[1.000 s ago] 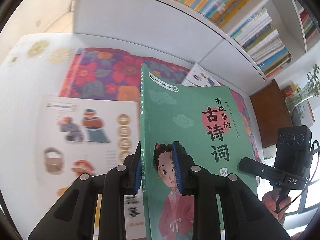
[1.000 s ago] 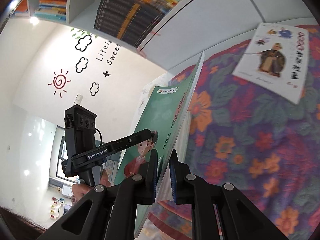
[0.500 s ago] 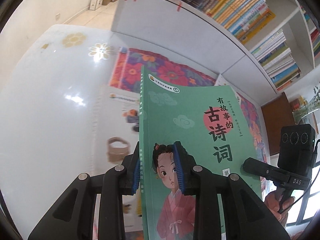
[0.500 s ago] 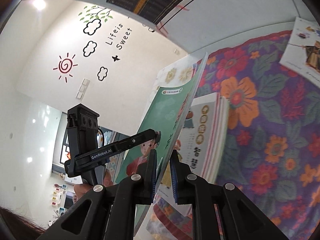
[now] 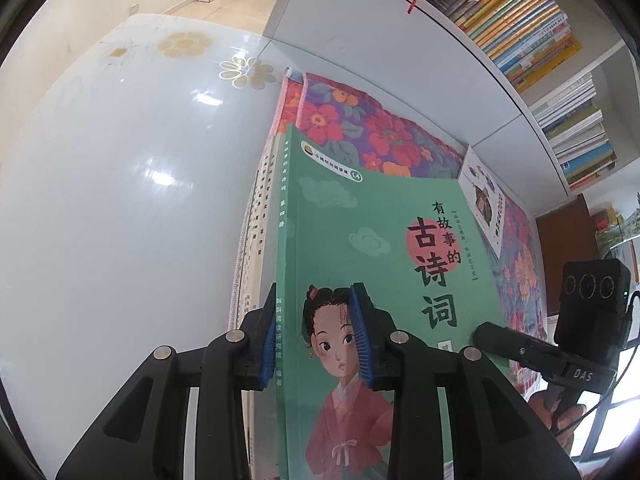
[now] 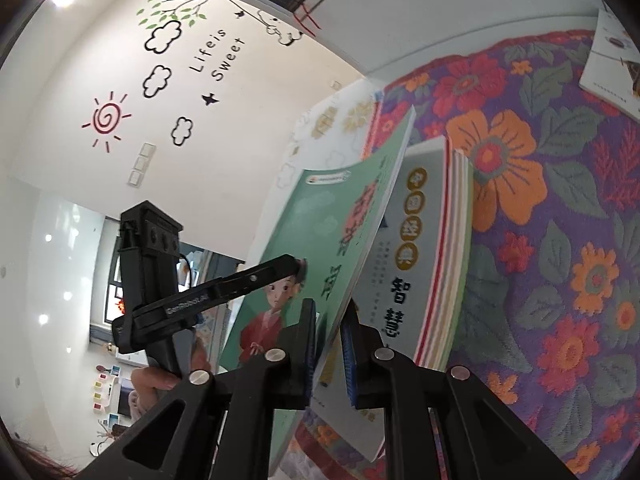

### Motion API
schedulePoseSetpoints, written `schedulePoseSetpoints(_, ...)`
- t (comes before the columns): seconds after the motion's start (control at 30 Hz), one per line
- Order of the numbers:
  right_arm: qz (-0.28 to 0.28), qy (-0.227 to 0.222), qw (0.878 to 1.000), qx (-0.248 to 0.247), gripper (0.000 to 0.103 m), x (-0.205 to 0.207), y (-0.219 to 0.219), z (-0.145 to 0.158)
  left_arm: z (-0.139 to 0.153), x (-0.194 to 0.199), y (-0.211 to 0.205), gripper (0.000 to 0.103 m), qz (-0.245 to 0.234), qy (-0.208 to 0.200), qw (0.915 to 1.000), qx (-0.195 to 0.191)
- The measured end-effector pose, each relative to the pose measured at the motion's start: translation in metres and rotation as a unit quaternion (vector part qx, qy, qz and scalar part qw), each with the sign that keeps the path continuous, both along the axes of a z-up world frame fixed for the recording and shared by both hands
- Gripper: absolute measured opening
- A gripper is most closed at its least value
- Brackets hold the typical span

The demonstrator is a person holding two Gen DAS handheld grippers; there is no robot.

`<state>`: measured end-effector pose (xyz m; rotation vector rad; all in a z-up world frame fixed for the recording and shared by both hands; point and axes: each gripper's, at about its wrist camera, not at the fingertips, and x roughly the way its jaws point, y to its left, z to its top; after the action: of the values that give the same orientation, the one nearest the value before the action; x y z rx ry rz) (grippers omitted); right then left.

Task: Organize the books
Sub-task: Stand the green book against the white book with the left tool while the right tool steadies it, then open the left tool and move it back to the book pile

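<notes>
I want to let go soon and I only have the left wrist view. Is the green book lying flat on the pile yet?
Observer: Not yet. The right wrist view shows the green book leaning at an angle over the pile's top book.
Operator: Is its far side held?
Observer: Yes, the right tongs are shut on its edge.
Operator: What is that top book?
Observer: A white cover with yellow circles and black characters. Its page edges are striped in several colours.
</notes>
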<state>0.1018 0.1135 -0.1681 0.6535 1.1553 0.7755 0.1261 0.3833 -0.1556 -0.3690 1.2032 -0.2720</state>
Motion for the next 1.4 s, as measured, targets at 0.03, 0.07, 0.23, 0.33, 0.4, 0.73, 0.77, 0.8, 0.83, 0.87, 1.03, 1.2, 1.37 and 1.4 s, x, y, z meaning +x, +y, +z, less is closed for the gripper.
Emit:
schedulePoseSetpoints(0.03,-0.001,0.002,1.000,-0.001,0.013,0.001,0.001,-0.001,0.000,0.000,0.000,0.028,0.000,0.000,1.0000,-0.001)
schedulePoseSetpoints(0.07,-0.004,0.004,1.000,-0.003,0.013,0.001,0.000,-0.003,0.000,0.003,0.000,0.031,0.000,0.001,1.0000,-0.001)
schedulePoseSetpoints(0.23,-0.015,0.017,1.000,-0.004,0.013,0.000,-0.001,-0.011,0.002,0.005,-0.004,0.032,0.000,0.005,0.9998,0.019)
schedulePoseSetpoints(0.33,-0.020,0.023,0.999,-0.009,0.013,0.000,-0.001,-0.017,0.002,0.007,-0.001,0.034,0.013,0.021,0.9996,0.013)
schedulePoseSetpoints(0.4,-0.023,0.024,0.999,-0.017,0.013,-0.001,-0.002,-0.021,0.004,0.008,0.001,0.035,0.023,0.025,0.9992,0.020)
schedulePoseSetpoints(0.73,-0.050,0.049,0.998,0.004,0.013,-0.005,-0.005,-0.034,-0.002,0.008,-0.007,0.044,0.026,0.034,0.9967,0.069)
schedulePoseSetpoints(0.77,-0.055,0.059,0.997,0.012,0.013,-0.005,-0.006,-0.035,-0.003,0.007,-0.008,0.044,0.027,0.035,0.9964,0.072)
schedulePoseSetpoints(0.8,-0.057,0.067,0.996,0.020,0.017,-0.004,-0.008,-0.037,-0.002,0.006,-0.008,0.044,0.027,0.035,0.9962,0.075)
schedulePoseSetpoints(0.83,-0.057,0.072,0.995,0.029,0.025,-0.004,-0.009,-0.037,-0.002,0.005,-0.008,0.044,0.030,0.035,0.9954,0.085)
schedulePoseSetpoints(0.87,-0.057,0.081,0.994,0.045,0.030,-0.003,-0.010,-0.037,-0.001,0.005,-0.009,0.044,0.034,0.035,0.9937,0.101)
schedulePoseSetpoints(1.03,-0.071,0.068,0.995,0.020,0.062,-0.001,-0.018,-0.018,0.023,0.005,-0.005,0.044,0.077,0.022,0.9776,0.195)
schedulePoseSetpoints(1.2,-0.098,0.011,0.995,-0.033,0.062,-0.002,-0.048,0.010,0.052,0.017,-0.025,0.044,0.068,-0.013,0.9840,0.164)
schedulePoseSetpoints(1.37,-0.160,0.020,0.986,-0.029,0.062,0.006,-0.112,0.007,0.063,0.047,-0.086,0.044,0.024,-0.032,0.9862,0.160)
schedulePoseSetpoints(1.4,-0.173,0.022,0.984,-0.027,0.062,0.007,-0.126,0.005,0.066,0.054,-0.103,0.044,0.015,-0.036,0.9867,0.157)
